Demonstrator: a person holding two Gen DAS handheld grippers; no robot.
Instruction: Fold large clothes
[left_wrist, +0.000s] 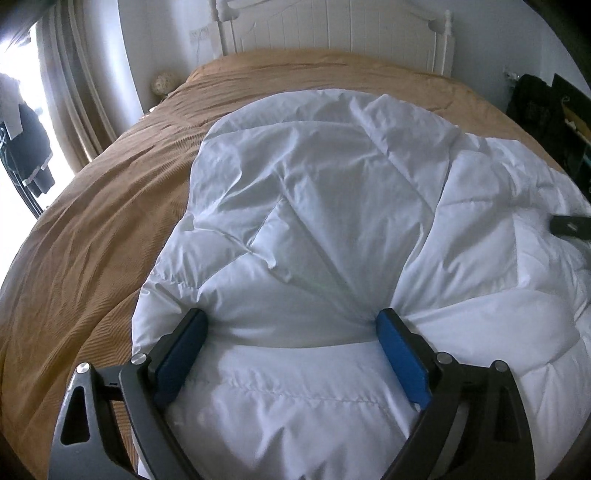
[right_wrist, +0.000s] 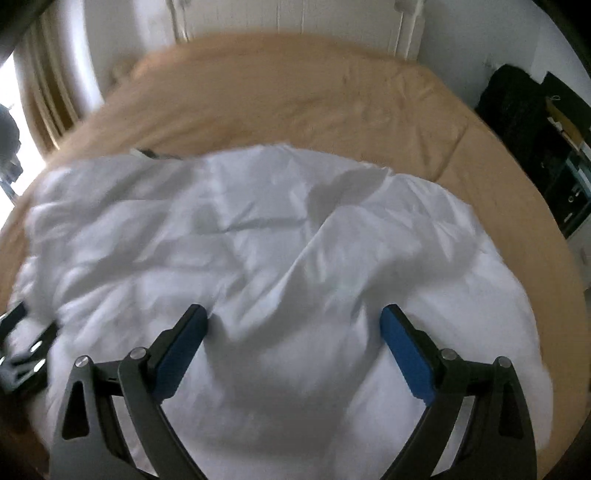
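Observation:
A large white quilted puffy garment (left_wrist: 314, 221) lies crumpled on a tan bedspread (left_wrist: 92, 240). My left gripper (left_wrist: 291, 321) stands wide open over the garment's near part. Its blue pads (left_wrist: 400, 350) sink into the soft fabric on either side of a bulge without clamping it. A dark tip of my right gripper (left_wrist: 570, 225) shows at the right edge of the left wrist view. In the blurred right wrist view, my right gripper (right_wrist: 293, 314) is open just above the garment (right_wrist: 258, 240), nothing clamped. My left gripper (right_wrist: 22, 347) shows at that view's left edge.
A white headboard (left_wrist: 332, 29) stands at the far end of the bed. Curtains and a bright window (left_wrist: 55, 92) are on the left. Dark shelves with clutter (right_wrist: 535, 140) stand on the right. Bare tan bedspread (right_wrist: 295, 92) lies beyond the garment.

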